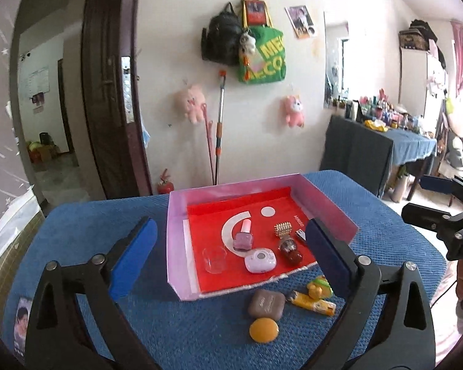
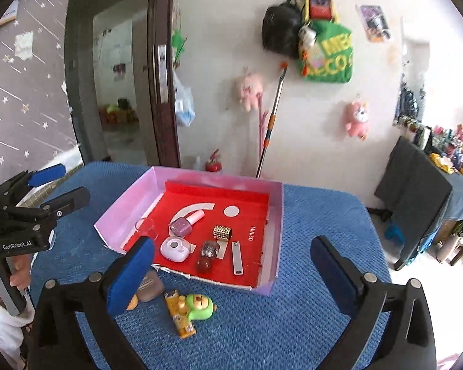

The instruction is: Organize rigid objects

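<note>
Both tools, left [image 1: 231,256] and right [image 2: 231,273], stood wide apart, holding nothing. Below them, on the blue textured bench [image 1: 176,333], lay a round orange disc [image 1: 264,330], a brown rounded case [image 1: 266,304] and a yellow-green toy [image 2: 191,310], just outside the shallow pink box with red lining [image 2: 276,246].

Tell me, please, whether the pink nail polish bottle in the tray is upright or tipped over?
Tipped over: the nail polish bottle lies on its side on the tray floor, cap pointing toward the far wall.
</note>
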The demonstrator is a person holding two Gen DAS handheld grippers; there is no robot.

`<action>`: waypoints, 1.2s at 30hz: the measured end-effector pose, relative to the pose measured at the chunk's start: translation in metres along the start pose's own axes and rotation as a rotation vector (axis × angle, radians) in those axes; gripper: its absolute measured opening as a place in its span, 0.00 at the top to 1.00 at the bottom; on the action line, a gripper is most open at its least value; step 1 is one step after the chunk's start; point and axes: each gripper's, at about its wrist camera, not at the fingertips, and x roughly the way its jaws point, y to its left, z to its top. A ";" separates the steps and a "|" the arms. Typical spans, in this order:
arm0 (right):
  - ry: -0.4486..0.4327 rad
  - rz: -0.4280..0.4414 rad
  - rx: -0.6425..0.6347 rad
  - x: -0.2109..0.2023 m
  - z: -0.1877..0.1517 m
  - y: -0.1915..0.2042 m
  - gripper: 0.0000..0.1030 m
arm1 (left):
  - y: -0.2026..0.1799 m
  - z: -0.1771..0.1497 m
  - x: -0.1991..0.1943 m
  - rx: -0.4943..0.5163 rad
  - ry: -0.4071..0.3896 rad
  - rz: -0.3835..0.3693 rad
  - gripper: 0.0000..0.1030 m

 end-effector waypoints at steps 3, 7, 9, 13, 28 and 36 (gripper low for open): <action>-0.036 -0.012 0.026 -0.020 -0.013 -0.001 0.00 | -0.005 -0.013 -0.013 0.004 -0.017 0.013 0.04; -0.067 -0.031 0.066 -0.038 -0.037 0.001 0.00 | -0.015 -0.030 -0.023 0.006 -0.024 0.018 0.04; -0.080 -0.041 0.073 -0.044 -0.049 0.004 0.00 | -0.019 -0.037 -0.026 0.007 -0.019 0.014 0.04; -0.080 -0.061 0.085 -0.044 -0.071 0.009 0.00 | -0.023 -0.055 -0.025 -0.011 0.001 0.021 0.04; 0.036 -0.071 0.135 0.007 -0.138 0.021 0.00 | -0.017 -0.121 0.015 -0.076 0.215 0.026 0.04; 0.098 -0.054 0.134 0.030 -0.151 0.024 0.00 | -0.015 -0.132 0.031 -0.084 0.283 0.021 0.04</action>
